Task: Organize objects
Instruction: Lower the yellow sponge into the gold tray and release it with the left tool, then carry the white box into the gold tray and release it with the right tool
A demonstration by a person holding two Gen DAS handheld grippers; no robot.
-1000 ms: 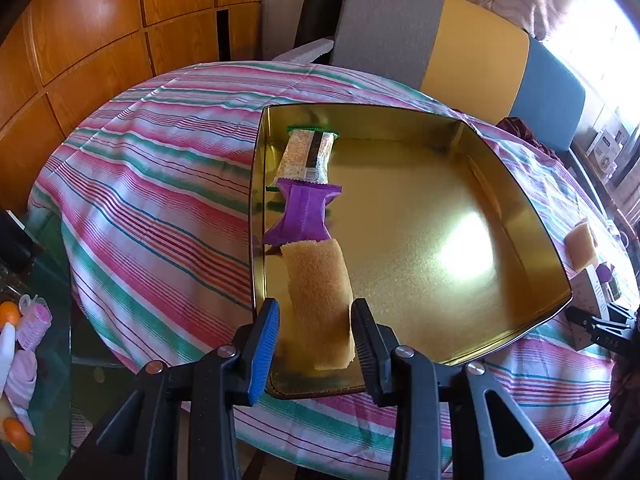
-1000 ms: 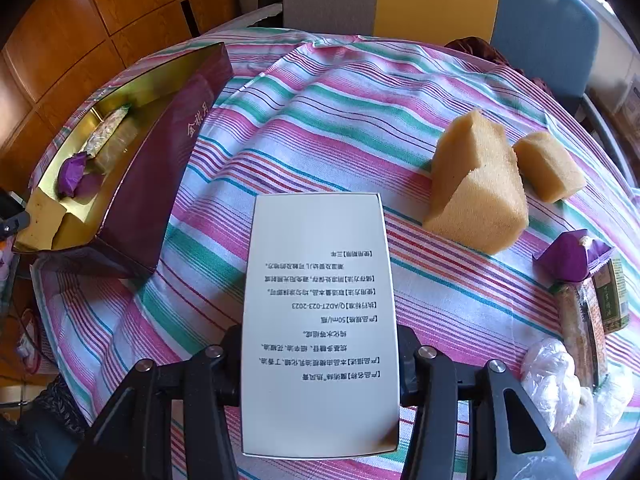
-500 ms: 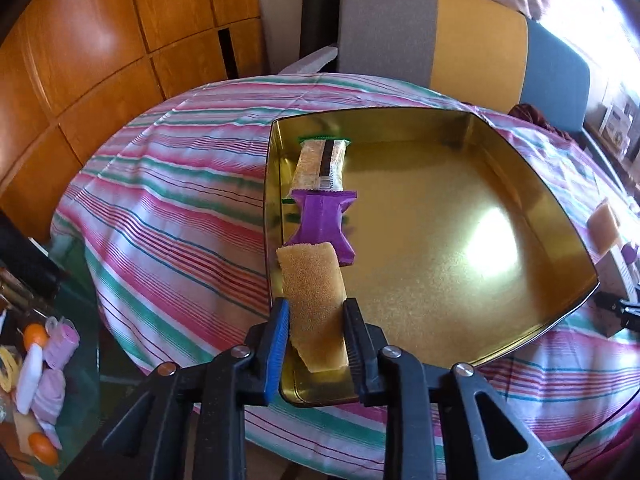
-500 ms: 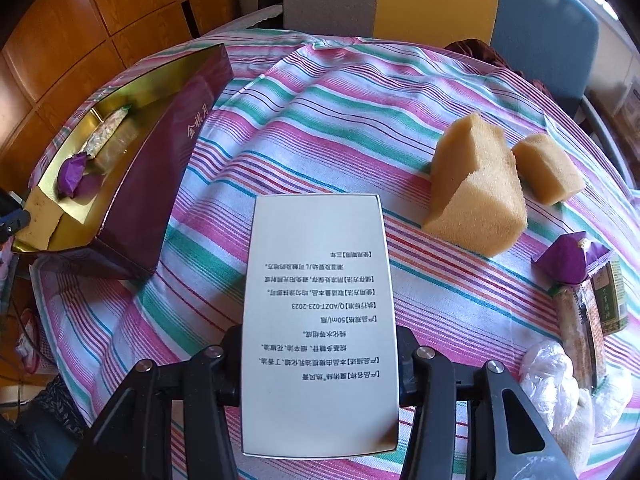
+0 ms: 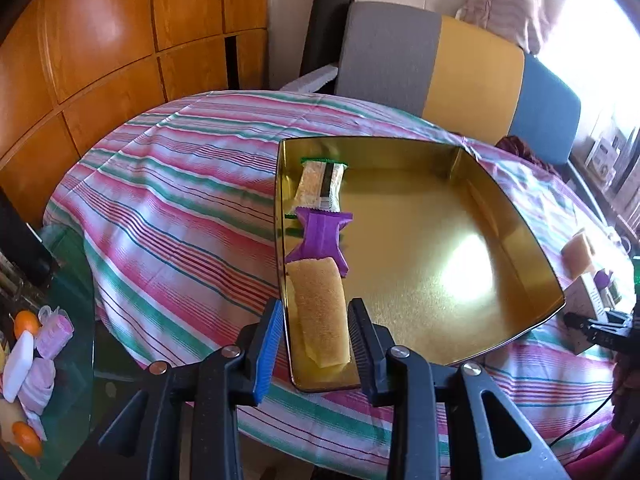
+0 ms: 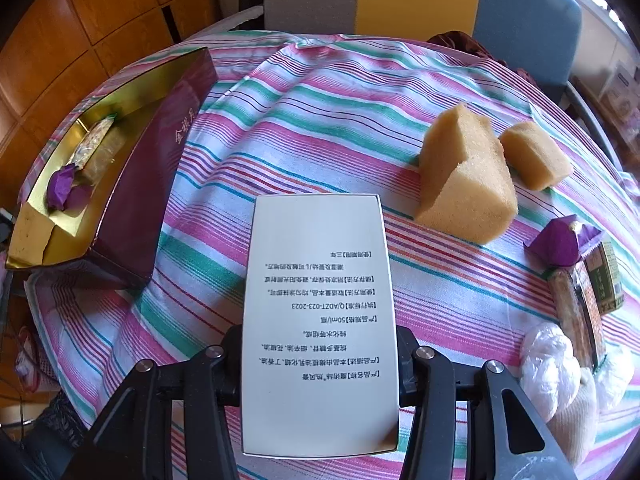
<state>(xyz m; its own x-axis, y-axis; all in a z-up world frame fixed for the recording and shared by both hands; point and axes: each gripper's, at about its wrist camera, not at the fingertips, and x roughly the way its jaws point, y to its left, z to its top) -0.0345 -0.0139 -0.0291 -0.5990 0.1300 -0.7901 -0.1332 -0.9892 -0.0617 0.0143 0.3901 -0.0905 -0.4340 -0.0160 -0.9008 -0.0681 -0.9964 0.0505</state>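
A gold tin tray (image 5: 500, 196) sits on the striped table. In its left part lie a wrapped snack bar (image 5: 322, 184), a purple wrapped piece (image 5: 322, 236) and a yellow sponge strip (image 5: 320, 312). My left gripper (image 5: 314, 340) is open, its fingers on either side of the sponge strip's near end, not touching it. My right gripper (image 6: 320, 356) is shut on a white printed box (image 6: 318, 320) held above the cloth. The tray (image 6: 132, 200) lies to the left in the right wrist view.
A large sponge wedge (image 6: 464, 180) and a small sponge block (image 6: 534, 154) lie on the cloth ahead of the right gripper. A purple piece (image 6: 560, 240), snack bars (image 6: 580, 304) and white plastic (image 6: 548, 364) lie at right. Chairs (image 5: 440, 68) stand behind the table.
My left gripper closed on the sponge strip, then opened and drew back, leaving the strip in the tray. The right gripper and its box have not moved.
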